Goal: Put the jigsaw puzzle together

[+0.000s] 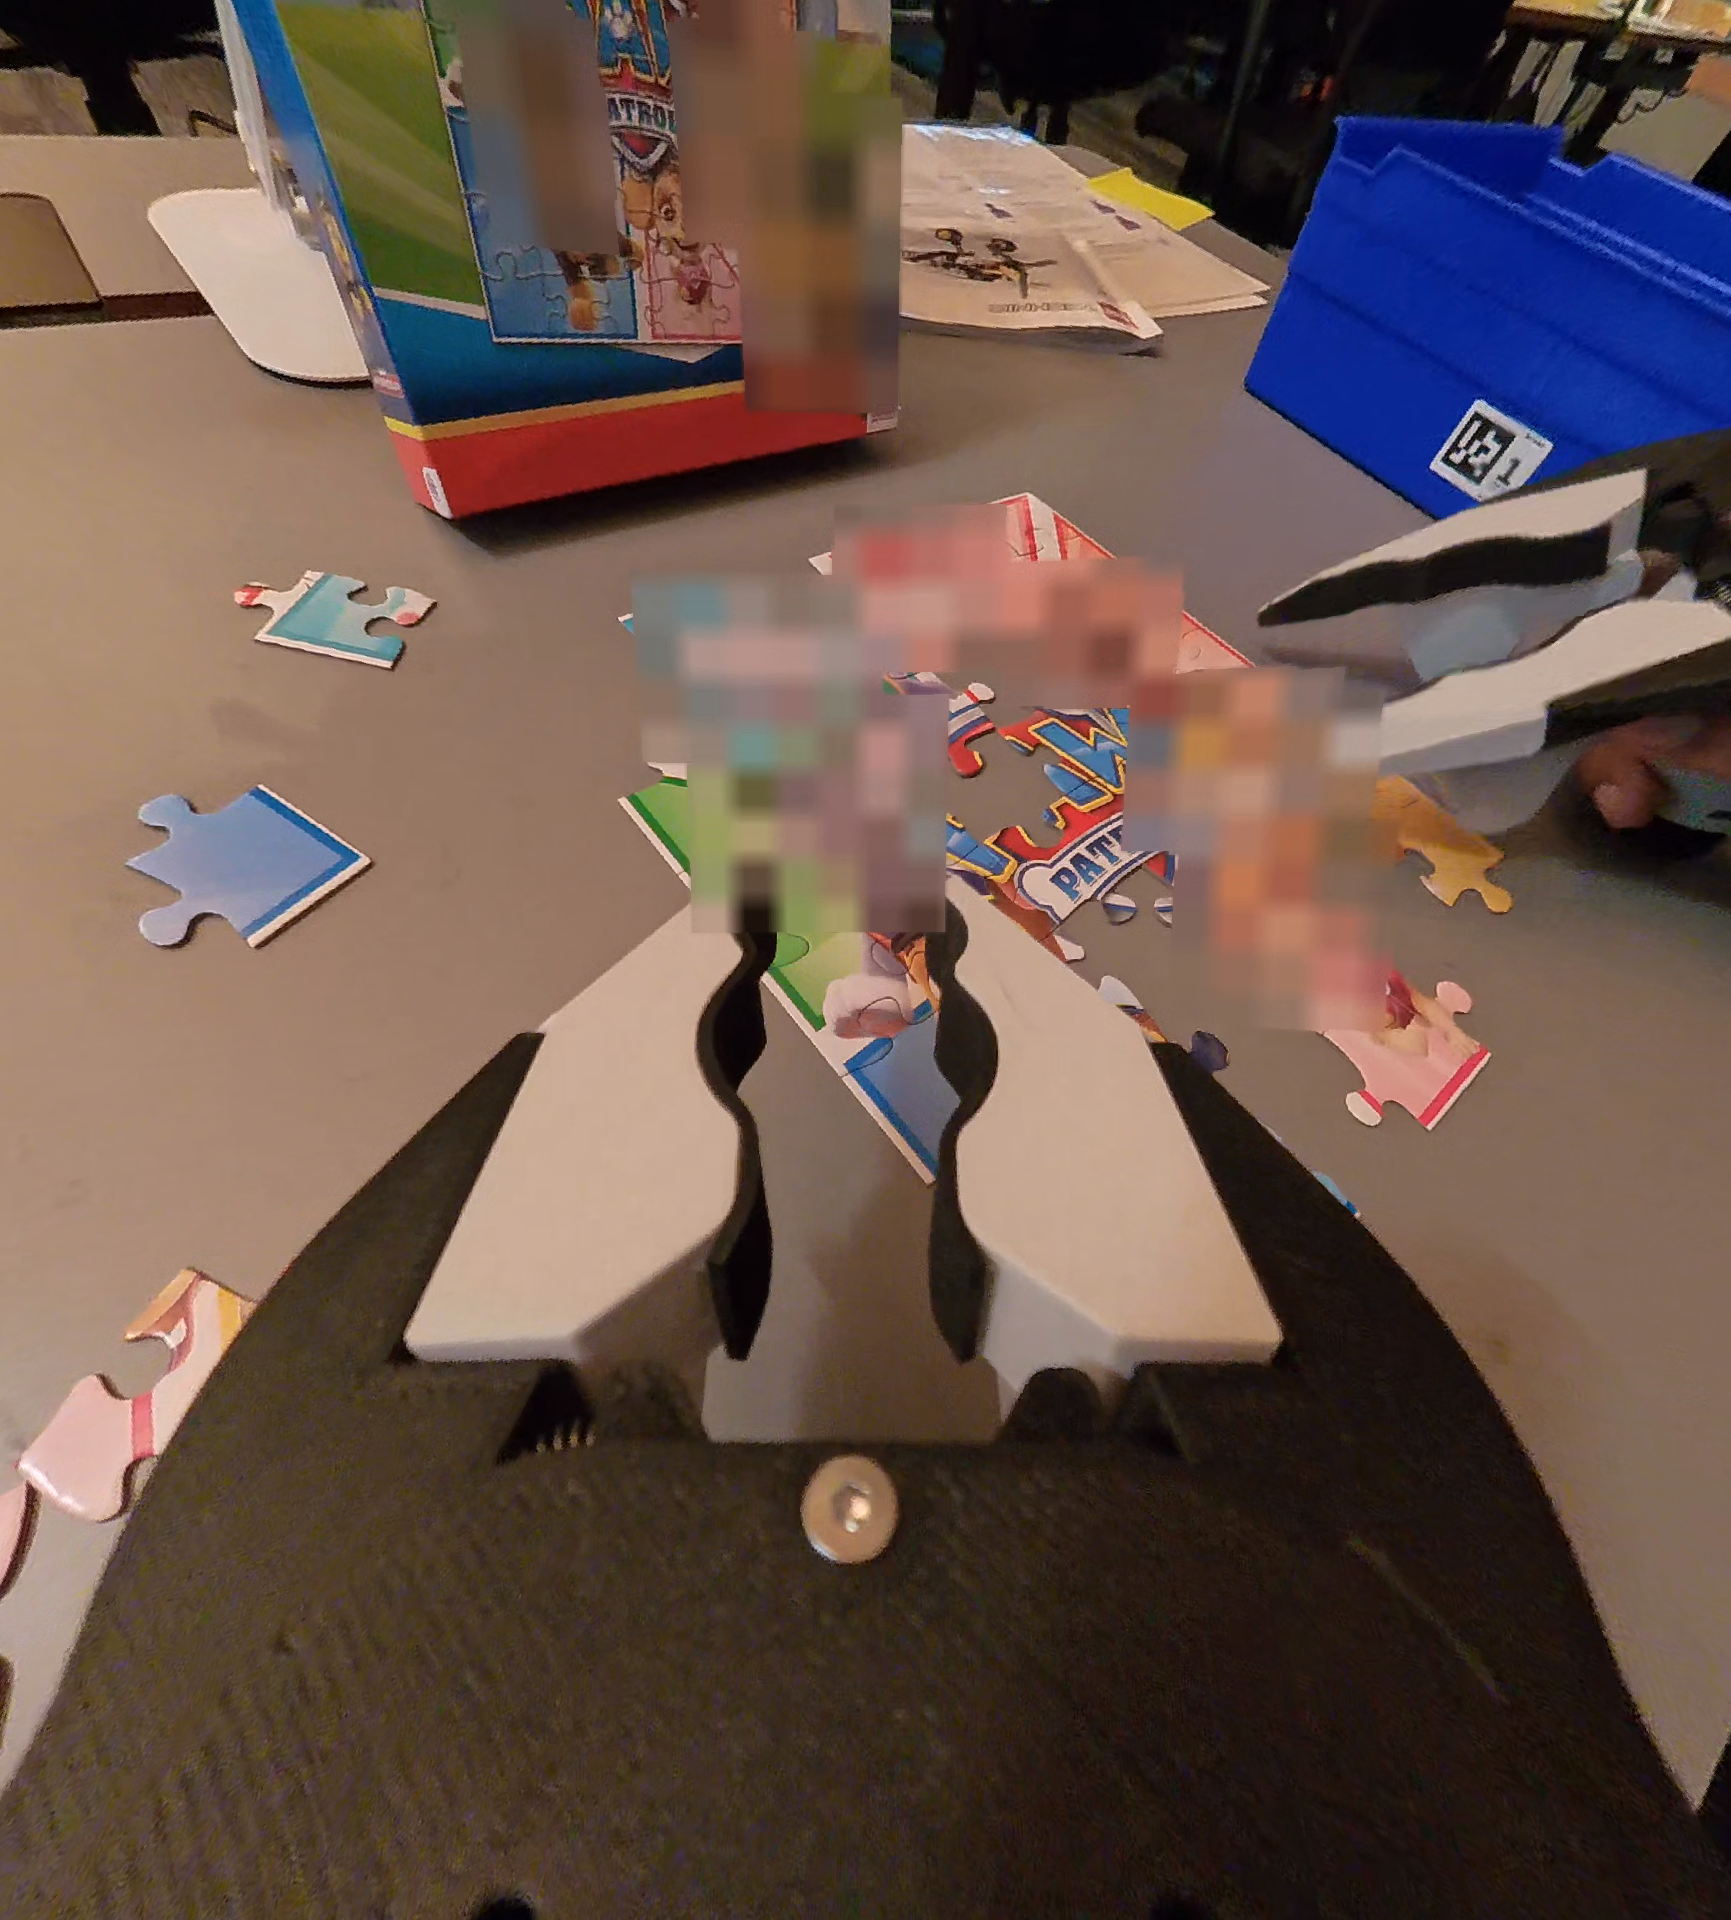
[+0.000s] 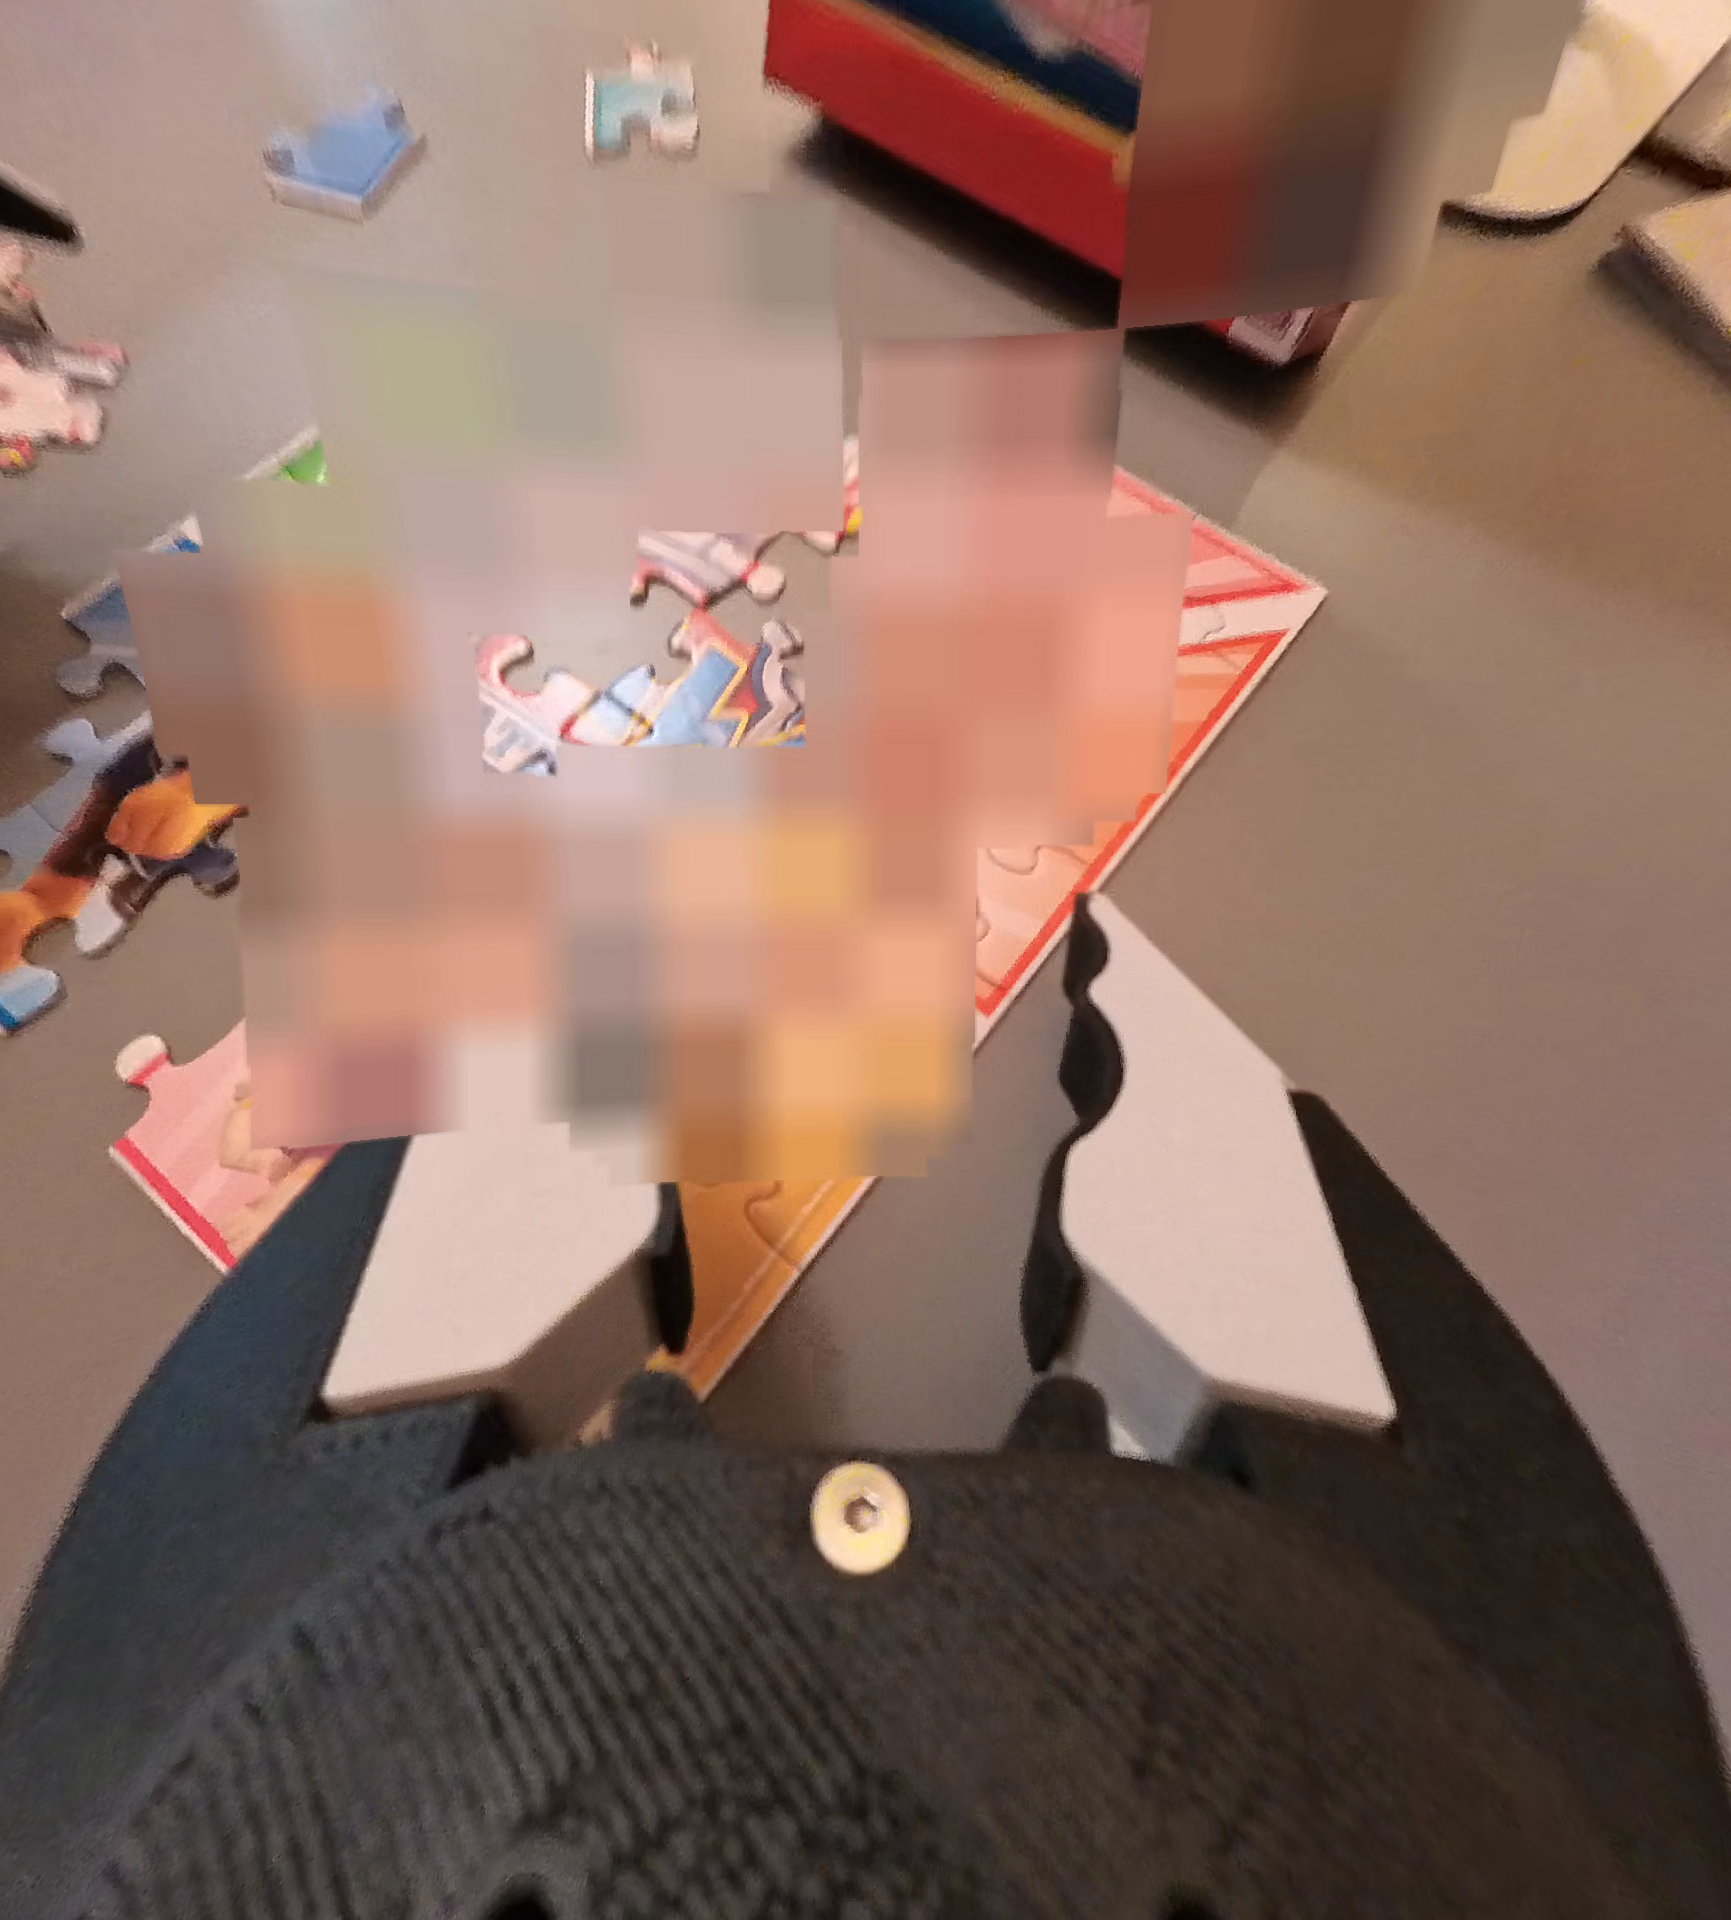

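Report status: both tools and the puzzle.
Left tool partly open, nothing held, over the puzzle edge. Right tool wide open, nothing held, above the puzzle's near corner. Loose pieces scattered left; box behind.

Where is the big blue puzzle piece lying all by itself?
In the left wrist view the blue puzzle piece lies flat on the grey table, left of the half-built puzzle, just below a smaller teal piece.
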Demonstrator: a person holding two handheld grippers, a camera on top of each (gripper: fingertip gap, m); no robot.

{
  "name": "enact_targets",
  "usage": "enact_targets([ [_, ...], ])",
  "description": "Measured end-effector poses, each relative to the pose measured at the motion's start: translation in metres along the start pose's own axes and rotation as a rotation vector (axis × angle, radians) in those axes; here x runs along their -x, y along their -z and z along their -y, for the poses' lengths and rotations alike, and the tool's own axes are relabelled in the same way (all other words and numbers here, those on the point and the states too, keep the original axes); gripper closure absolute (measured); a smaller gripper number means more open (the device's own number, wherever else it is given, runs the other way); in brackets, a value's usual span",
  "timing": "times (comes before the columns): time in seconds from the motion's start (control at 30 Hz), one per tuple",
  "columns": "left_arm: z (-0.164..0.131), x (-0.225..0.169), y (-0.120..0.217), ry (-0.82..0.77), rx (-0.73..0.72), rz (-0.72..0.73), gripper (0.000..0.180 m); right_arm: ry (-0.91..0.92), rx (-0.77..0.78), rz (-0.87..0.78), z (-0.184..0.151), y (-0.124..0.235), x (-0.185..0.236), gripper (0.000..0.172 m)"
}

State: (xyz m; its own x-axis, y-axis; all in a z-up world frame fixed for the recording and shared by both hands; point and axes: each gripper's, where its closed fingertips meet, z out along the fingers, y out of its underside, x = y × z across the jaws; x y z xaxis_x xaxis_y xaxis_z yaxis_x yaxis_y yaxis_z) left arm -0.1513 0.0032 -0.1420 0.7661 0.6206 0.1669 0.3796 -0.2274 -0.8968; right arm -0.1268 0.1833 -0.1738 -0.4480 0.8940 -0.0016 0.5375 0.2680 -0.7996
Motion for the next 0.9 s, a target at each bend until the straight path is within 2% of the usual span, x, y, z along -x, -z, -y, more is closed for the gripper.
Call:
enact_targets([
  [0.07,0.002,0.0,0.001,0.002,-0.017,-0.002,0.155,-0.021,-0.078,0.003,0.023,0.008,-0.01,0.109],
  [0.13,0.005,-0.001,0.003,-0.002,-0.04,-0.006,0.155,-0.026,-0.154,0.003,0.054,0.009,-0.021,0.14],
  [0.17,0.005,-0.001,0.004,-0.002,-0.043,-0.009,0.156,-0.022,-0.174,0.009,0.069,0.005,-0.026,0.16],
  [0.2,0.005,-0.001,0.004,-0.001,-0.043,-0.012,0.156,-0.014,-0.164,0.021,0.079,-0.005,-0.029,0.172],
  [0.3,0.005,-0.002,0.003,0.003,-0.041,-0.019,0.155,0.06,-0.004,0.044,0.081,-0.05,-0.035,0.172],
  [0.4,0.003,-0.002,0.001,0.013,-0.02,-0.03,0.155,0.198,0.132,-0.048,0.072,-0.087,-0.05,0.172],
  [0.47,-0.001,0.001,-0.002,0.034,0.006,-0.022,0.158,0.208,0.179,-0.059,0.062,-0.104,-0.051,0.172],
  [0.7,-0.013,0.009,-0.01,0.072,0.101,0.024,0.18,0.11,0.123,-0.029,0.068,-0.114,-0.054,0.172],
  [0.9,-0.024,0.009,-0.017,0.002,0.184,0.08,0.18,0.06,0.121,0.019,0.068,-0.112,-0.054,0.172],
])
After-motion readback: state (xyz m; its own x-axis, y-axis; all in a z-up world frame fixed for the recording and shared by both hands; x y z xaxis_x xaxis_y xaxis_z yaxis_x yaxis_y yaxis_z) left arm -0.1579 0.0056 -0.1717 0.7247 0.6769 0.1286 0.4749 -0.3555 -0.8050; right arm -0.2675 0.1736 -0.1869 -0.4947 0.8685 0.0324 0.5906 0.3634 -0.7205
